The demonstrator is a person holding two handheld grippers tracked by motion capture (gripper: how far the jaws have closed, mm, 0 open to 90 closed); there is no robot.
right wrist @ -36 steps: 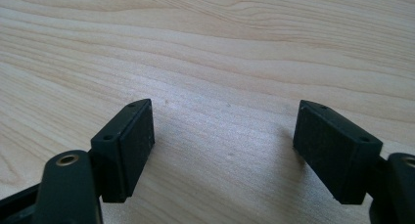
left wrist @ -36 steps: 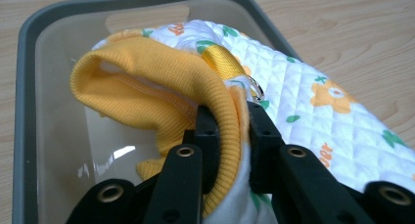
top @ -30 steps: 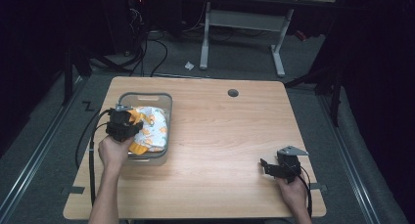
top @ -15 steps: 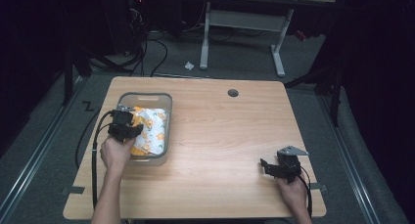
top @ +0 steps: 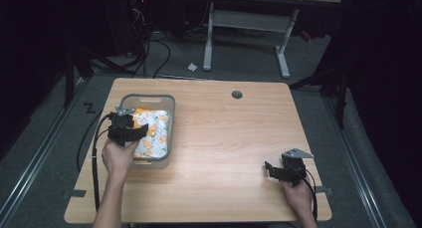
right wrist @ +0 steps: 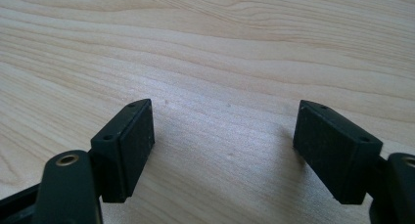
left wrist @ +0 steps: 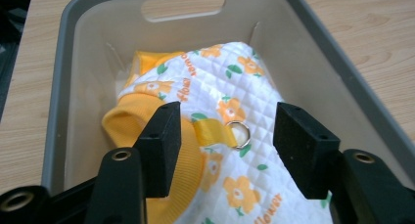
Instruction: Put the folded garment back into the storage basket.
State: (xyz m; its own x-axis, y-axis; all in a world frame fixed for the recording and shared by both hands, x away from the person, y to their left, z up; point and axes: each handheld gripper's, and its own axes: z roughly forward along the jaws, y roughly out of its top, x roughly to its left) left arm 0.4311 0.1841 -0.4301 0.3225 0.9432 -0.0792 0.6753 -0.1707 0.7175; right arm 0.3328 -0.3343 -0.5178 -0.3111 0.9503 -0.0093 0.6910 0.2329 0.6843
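Since a second ago the left gripper (top: pixel 128 128) has drawn back a little toward the near-left rim of the grey bin (top: pixel 168 99), and its jaws have just been opening. They now stand wide, released, above the quilted flower-print cloth (left wrist: pixel 230 136) that lies inside the bin, its yellow loop and metal ring (left wrist: pixel 239 134) between them. The right gripper (right wrist: pixel 222 150) rests on the bare desk (top: pixel 234 138), jaws spread, empty.

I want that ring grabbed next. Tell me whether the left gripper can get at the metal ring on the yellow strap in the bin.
Probably yes. The left gripper, jaws just opened, hangs over the metal ring, which lies uncovered on the quilted garment in the bin.
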